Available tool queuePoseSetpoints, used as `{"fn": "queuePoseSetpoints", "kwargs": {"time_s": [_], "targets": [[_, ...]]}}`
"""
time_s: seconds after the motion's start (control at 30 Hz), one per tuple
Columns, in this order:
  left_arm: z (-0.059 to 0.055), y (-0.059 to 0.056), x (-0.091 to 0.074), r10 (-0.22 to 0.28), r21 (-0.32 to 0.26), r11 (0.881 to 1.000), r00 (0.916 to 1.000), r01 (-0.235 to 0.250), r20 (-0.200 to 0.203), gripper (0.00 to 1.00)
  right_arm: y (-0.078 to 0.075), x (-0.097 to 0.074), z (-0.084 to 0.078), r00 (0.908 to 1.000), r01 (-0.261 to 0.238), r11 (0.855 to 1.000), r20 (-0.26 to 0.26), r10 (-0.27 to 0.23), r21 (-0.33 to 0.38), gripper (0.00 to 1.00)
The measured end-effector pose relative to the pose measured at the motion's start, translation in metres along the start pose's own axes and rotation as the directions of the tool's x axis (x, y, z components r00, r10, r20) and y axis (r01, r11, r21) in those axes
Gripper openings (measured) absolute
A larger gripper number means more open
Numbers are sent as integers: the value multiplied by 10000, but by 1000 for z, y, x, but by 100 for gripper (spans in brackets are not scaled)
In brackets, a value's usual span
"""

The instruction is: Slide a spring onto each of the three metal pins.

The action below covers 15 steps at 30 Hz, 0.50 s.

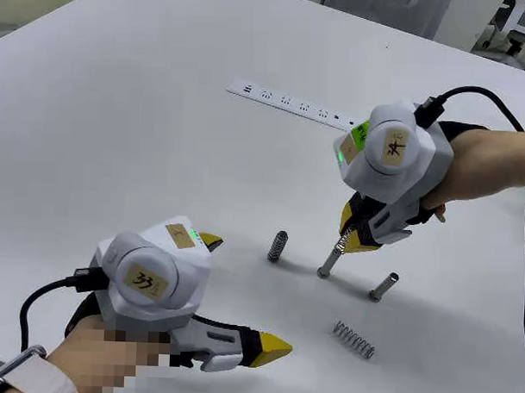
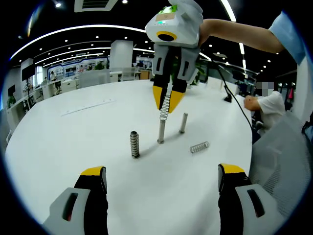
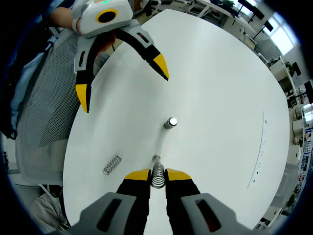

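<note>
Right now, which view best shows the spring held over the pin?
Left gripper view: the held spring is side-on, with its full length visible and its lower end at the top of the pin. In the head view the jaws cover part of it. The right gripper view looks along it end-on, so it is foreshortened.

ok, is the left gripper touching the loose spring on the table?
Apart. Head view shows a plain gap between the open left gripper and the loose spring.

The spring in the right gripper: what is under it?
An upright metal pin stands under it, top at the spring's lower end. Whether its tip is inside the coils is hidden.
</note>
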<state>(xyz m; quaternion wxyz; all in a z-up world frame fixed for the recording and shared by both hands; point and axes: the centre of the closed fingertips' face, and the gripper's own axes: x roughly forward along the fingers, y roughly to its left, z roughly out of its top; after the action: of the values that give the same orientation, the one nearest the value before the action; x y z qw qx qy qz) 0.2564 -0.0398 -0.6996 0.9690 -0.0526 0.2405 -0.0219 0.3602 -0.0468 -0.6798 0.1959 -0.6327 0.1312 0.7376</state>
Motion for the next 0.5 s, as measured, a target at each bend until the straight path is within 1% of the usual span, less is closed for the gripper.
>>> {"fn": "queuePoseSetpoints", "kwargs": {"time_s": [0.27, 0.37, 0.5], "targets": [[0, 0, 0, -27, -27, 10000, 10000, 27, 5, 95, -1, 5, 1, 10000, -44, 10000, -55, 44, -59, 13], [0, 0, 0, -48, -44, 10000, 10000, 48, -13, 95, -2, 7, -2, 9998, -58, 9999, -197, 56, -118, 13], [-1, 1, 1, -65, -61, 10000, 10000, 65, -1, 95, 0, 11, -3, 9997, -123, 9999, -234, 121, -89, 13]]}}
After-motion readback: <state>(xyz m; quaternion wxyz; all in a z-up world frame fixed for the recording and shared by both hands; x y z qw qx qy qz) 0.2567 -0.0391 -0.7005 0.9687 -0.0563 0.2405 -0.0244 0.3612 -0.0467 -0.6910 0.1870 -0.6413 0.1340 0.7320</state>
